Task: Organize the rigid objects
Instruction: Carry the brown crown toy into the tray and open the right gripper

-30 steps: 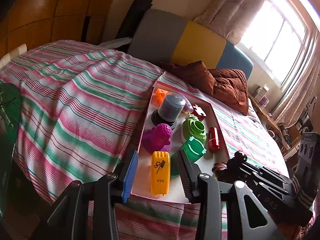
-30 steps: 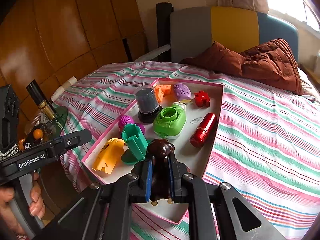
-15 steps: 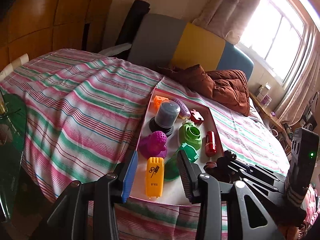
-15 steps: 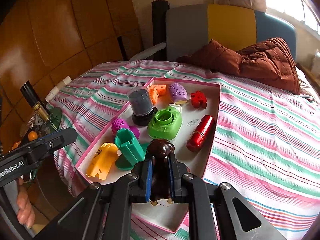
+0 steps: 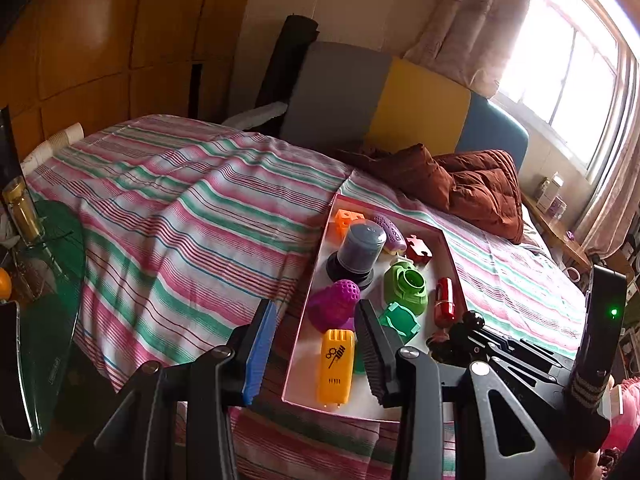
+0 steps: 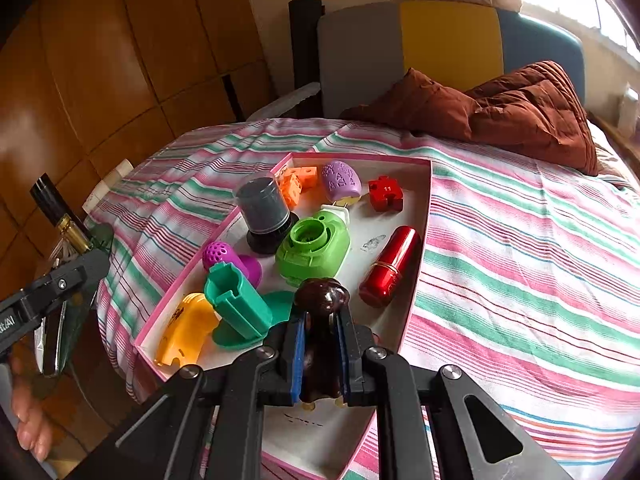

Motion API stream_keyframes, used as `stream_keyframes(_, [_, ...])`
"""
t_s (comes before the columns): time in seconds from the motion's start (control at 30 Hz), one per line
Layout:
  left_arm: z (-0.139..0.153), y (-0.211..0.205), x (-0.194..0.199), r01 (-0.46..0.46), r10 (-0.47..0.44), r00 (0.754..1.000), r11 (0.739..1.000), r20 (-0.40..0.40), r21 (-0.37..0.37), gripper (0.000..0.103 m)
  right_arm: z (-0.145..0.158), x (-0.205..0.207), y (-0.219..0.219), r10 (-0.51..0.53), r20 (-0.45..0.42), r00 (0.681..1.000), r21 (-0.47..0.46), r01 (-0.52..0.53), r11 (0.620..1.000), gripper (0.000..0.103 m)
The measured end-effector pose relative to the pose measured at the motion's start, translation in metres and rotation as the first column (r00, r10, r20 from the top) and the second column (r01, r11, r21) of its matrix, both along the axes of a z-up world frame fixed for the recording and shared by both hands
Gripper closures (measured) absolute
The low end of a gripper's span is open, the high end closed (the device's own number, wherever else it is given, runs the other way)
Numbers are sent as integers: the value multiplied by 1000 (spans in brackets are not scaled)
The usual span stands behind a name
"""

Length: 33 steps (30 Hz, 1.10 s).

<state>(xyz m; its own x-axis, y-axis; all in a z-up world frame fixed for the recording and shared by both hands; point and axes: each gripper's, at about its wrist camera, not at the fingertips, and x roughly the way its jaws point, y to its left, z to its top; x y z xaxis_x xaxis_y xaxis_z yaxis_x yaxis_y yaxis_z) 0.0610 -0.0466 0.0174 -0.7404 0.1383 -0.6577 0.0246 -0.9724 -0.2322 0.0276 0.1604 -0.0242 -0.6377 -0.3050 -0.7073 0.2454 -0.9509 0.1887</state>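
A pink-rimmed white tray lies on the striped bed. It holds several toys: a yellow piece, a teal piece, a green round piece, a red cylinder, a dark jar. My right gripper is shut on a dark brown glossy figure, held over the tray's near end. My left gripper is open and empty, above the tray's near left corner, with the yellow piece between its fingers in view. The right gripper also shows in the left wrist view.
A brown quilt lies at the bed's far side by a grey, yellow and blue headboard. A green glass side table with bottles stands left of the bed. Wood panelling covers the left wall.
Both grippers have drawn back a little from the tray, which looks smaller and farther. The right gripper keeps its hold on the brown figure. The left stays open.
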Motion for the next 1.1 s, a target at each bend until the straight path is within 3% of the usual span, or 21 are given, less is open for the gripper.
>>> stream_keyframes(0.3, [2,-1,-2,-37,37,999,998,2,-44,62,1,16,-1,38,44,998,19,-39,999,82])
stream_keyframes(0.37, [3,0,-2,-42,42,999,998,1,-51,62,1,23,0,48,59,997,3,-48,999,75])
stream_keyframes(0.43, [4,1,-2,-42,42,999,998,2,-55,62,4,30,1,46,49,998,7,-47,999,57])
stream_keyframes(0.5, [3,2,-2,-37,37,999,998,5,-60,62,9,37,-1,53,26,998,24,-54,998,53])
stream_keyframes(0.97, [2,12,0,-52,61,995,992,79,-115,62,20,44,-10,55,18,998,58,-56,997,53])
stream_keyframes(1.1, [2,15,0,-55,68,994,988,88,-148,62,22,44,-6,32,25,999,55,-34,998,48])
